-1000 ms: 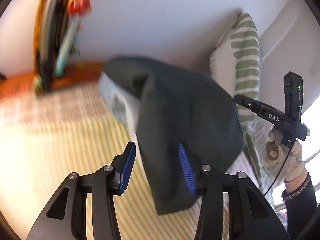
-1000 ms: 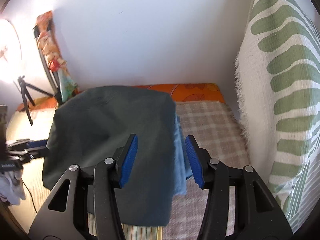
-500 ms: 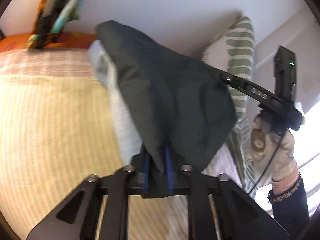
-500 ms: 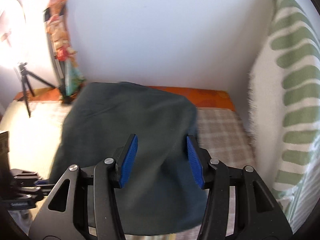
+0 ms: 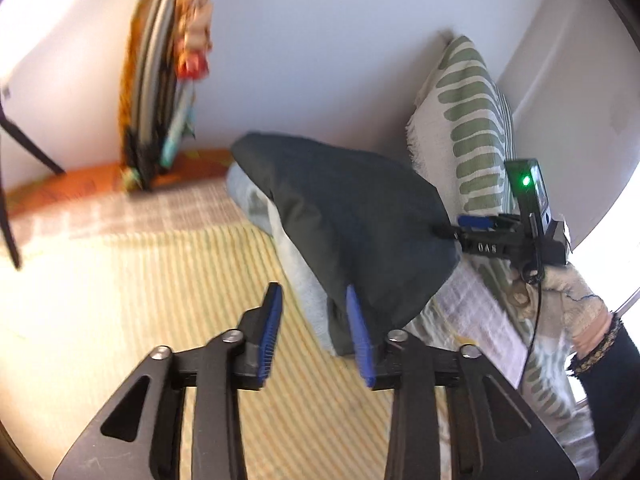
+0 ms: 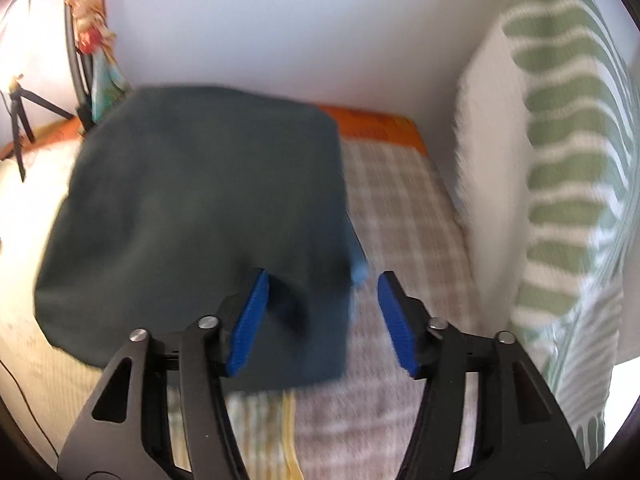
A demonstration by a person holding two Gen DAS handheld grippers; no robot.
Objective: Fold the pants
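The folded dark pants lie just ahead of the left gripper and right gripper, both opening, pads off the cloth

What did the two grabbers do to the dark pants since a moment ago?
The left gripper had pinched the near edge of the dark pants; now it has let go and its jaws are opening, empty. The right gripper has dropped closer over the pants' corner, its jaws opening wider. The pants stay folded on the light blue cloth.

a home bedroom: striped bed sheet, leaf-print cushion against a plain white wall.
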